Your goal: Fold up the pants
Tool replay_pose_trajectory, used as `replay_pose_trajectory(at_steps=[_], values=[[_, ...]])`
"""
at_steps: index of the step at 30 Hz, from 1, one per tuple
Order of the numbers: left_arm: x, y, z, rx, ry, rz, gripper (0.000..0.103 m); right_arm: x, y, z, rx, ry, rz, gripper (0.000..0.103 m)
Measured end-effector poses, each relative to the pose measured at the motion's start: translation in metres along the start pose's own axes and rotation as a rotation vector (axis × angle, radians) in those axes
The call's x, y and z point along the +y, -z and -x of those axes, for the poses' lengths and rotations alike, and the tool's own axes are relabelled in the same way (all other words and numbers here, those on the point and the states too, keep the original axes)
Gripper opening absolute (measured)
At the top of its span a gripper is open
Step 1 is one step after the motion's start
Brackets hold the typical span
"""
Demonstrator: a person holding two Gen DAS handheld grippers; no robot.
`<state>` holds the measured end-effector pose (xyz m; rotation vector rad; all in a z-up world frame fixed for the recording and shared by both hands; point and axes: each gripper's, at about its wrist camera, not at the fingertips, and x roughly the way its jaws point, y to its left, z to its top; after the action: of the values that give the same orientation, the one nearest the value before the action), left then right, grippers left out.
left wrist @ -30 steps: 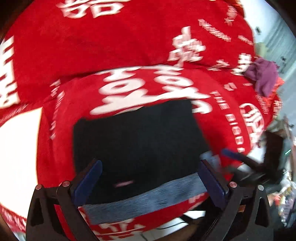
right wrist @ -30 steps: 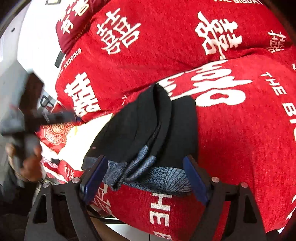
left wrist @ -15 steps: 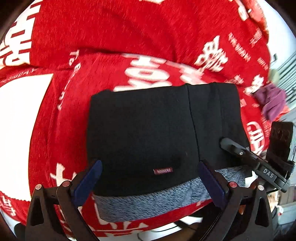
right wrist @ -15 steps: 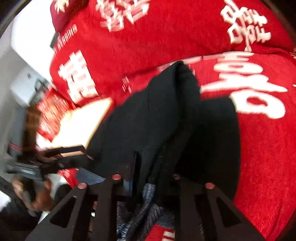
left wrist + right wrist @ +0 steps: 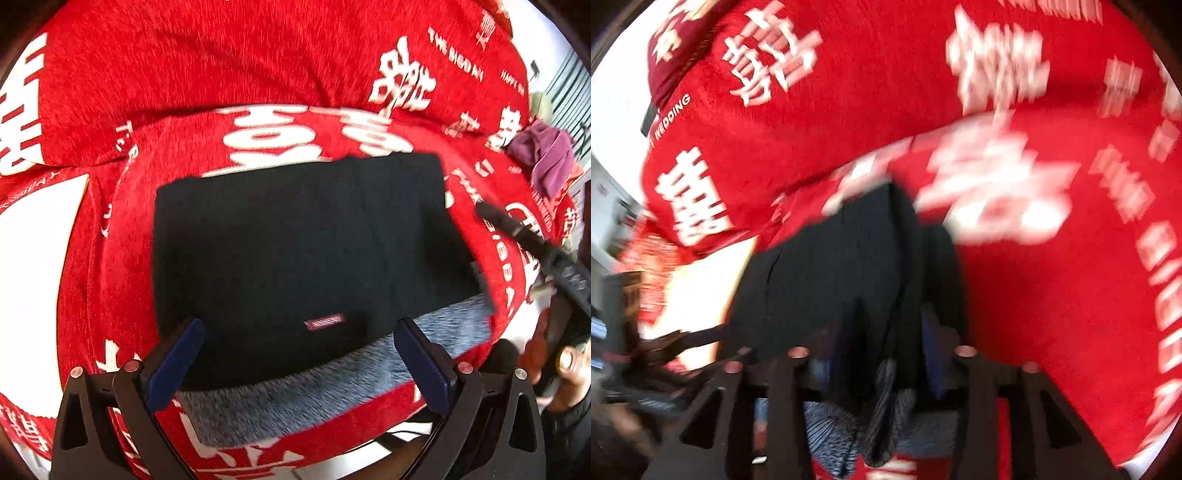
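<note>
One pair of black pants (image 5: 295, 251), already folded into a compact rectangle, is lying on a red printed blanket (image 5: 221, 66), grey waistband (image 5: 332, 387) toward six o'clock. Left gripper (image 5: 295, 365) is hovering over the waistband, fingers (image 5: 173, 362) spread wide, pinching nothing. At three o'clock in the left view, the right gripper (image 5: 879, 350) is working the bundle's right edge; its fingers have just been parting, bunched black cloth and waistband sitting between them, though blur hides any contact. Judged nearly done: only that bunched right edge is awaiting flattening.
</note>
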<state>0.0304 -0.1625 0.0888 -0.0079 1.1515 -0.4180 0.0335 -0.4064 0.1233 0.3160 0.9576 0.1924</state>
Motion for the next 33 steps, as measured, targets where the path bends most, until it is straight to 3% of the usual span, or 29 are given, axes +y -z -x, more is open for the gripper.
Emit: replay_pose_trajectory(at_steps=[3, 5, 8, 12, 13, 16, 19, 21, 24, 29, 33], values=[[-0.002, 0.006, -0.007, 0.010, 0.014, -0.008, 0.103, 0.033, -0.015, 0.029, -0.154, -0.008, 0.155, 0.082], [-0.001, 0.009, -0.018, 0.030, -0.014, -0.005, 0.103, 0.053, -0.024, 0.025, -0.145, -0.080, 0.242, 0.082], [-0.006, 0.014, -0.023, 0.010, -0.044, -0.038, 0.103, 0.073, -0.045, -0.023, -0.034, -0.116, 0.310, 0.082], [-0.010, 0.015, -0.026, -0.003, -0.049, -0.065, 0.103, 0.048, -0.051, -0.101, 0.203, -0.011, 0.271, 0.082], [-0.010, 0.015, -0.027, -0.002, -0.055, -0.068, 0.103, 0.042, -0.049, -0.107, 0.207, -0.015, 0.276, 0.082], [-0.007, 0.012, -0.019, 0.011, -0.043, -0.055, 0.103, 0.044, -0.054, -0.098, 0.215, -0.018, 0.280, 0.082], [0.008, 0.013, 0.009, -0.041, 0.045, 0.024, 0.103, 0.048, -0.052, -0.063, 0.142, 0.023, 0.295, 0.082], [0.016, 0.017, 0.015, -0.055, 0.069, 0.054, 0.103, 0.055, -0.034, -0.021, 0.077, 0.012, 0.335, 0.082], [0.021, 0.024, -0.004, -0.008, 0.050, 0.057, 0.103, 0.066, 0.010, 0.022, 0.039, 0.026, 0.409, 0.082], [0.004, 0.028, -0.016, -0.005, -0.066, -0.052, 0.103, 0.053, 0.059, 0.006, 0.153, 0.031, 0.380, 0.082], [0.016, 0.023, 0.014, -0.063, 0.037, 0.007, 0.103, 0.052, 0.051, 0.018, 0.127, 0.018, 0.338, 0.082]])
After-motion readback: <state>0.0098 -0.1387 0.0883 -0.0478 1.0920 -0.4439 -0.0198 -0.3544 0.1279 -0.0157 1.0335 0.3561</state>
